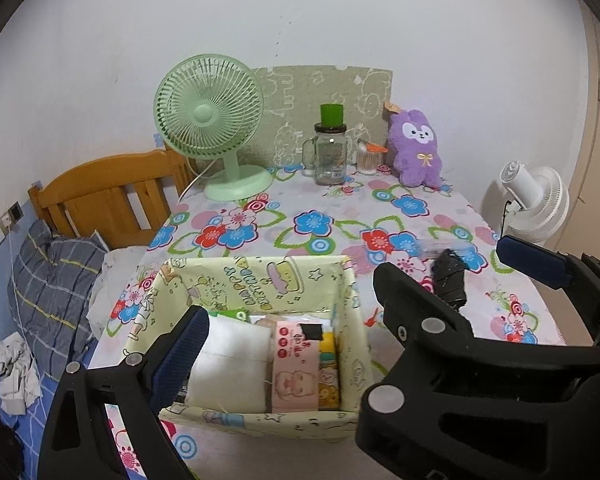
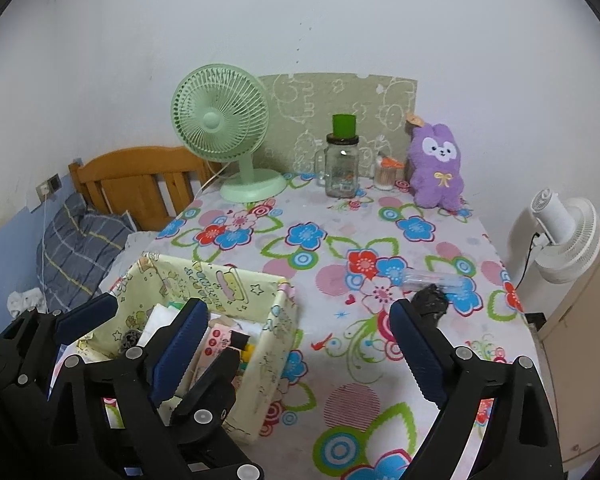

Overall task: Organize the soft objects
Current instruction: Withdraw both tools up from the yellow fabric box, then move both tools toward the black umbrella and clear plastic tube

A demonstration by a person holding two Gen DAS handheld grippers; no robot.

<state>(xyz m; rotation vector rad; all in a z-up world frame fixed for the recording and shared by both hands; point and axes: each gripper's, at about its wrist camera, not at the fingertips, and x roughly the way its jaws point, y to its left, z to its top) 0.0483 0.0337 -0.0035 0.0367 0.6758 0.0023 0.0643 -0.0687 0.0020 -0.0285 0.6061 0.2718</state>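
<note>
A purple plush rabbit [image 1: 416, 148] sits upright at the table's far right against the wall; it also shows in the right wrist view [image 2: 438, 166]. A pale yellow fabric basket [image 1: 256, 276] stands at the near left of the table, holding a white folded cloth [image 1: 232, 360], a pink tissue pack [image 1: 294, 368] and other packs. My left gripper [image 1: 288, 300] is open and empty, above the basket. My right gripper [image 2: 300, 320] is open and empty over the table, right of the basket [image 2: 276, 344]. The left gripper's fingers [image 2: 88, 316] show over the basket.
A floral-cloth table [image 2: 308, 240] carries a green desk fan [image 1: 212, 120], a glass jar with a green lid [image 1: 331, 148], a cotton-swab jar [image 1: 367, 158] and a black crumpled bag [image 1: 448, 276] beside a clear plastic item [image 2: 432, 278]. A bed with a pillow [image 1: 56, 280] lies left; a white fan [image 2: 564, 236] stands right.
</note>
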